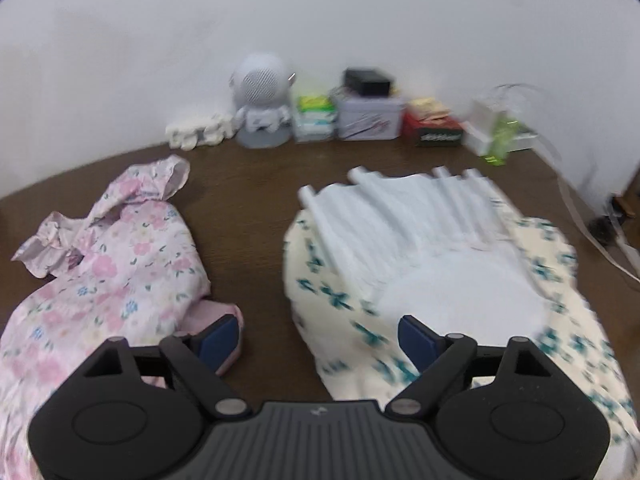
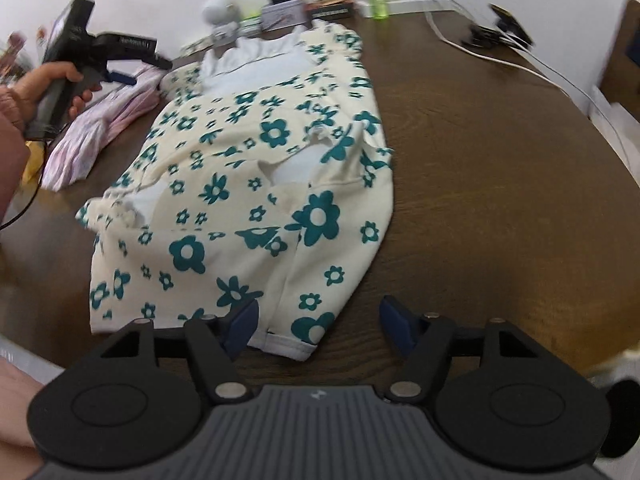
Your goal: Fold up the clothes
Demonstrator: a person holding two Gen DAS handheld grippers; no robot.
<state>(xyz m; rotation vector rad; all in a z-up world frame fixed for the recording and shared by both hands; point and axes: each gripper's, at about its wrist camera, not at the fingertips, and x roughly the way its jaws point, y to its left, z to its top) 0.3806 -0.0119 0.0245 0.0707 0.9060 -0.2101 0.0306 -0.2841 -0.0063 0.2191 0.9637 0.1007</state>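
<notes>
A cream garment with teal flowers [image 2: 256, 184] lies spread on the brown table [image 2: 480, 160], its white lining and pleated frill showing at the far end [image 1: 420, 240]. A pink floral garment [image 1: 112, 264] lies crumpled to its left; it also shows in the right wrist view [image 2: 104, 120]. My left gripper [image 1: 316, 336] is open and empty, hovering above the gap between the two garments. My right gripper [image 2: 318, 326] is open and empty, just above the near hem of the cream garment. The left gripper also shows in the right wrist view [image 2: 120, 62], held in a hand.
Along the wall stand a white round speaker figure [image 1: 262, 104], small boxes and a tin [image 1: 370, 114], a red box [image 1: 434, 126] and a green bottle [image 1: 500, 136]. White cables [image 2: 500, 56] and a black clip lie at the table's right.
</notes>
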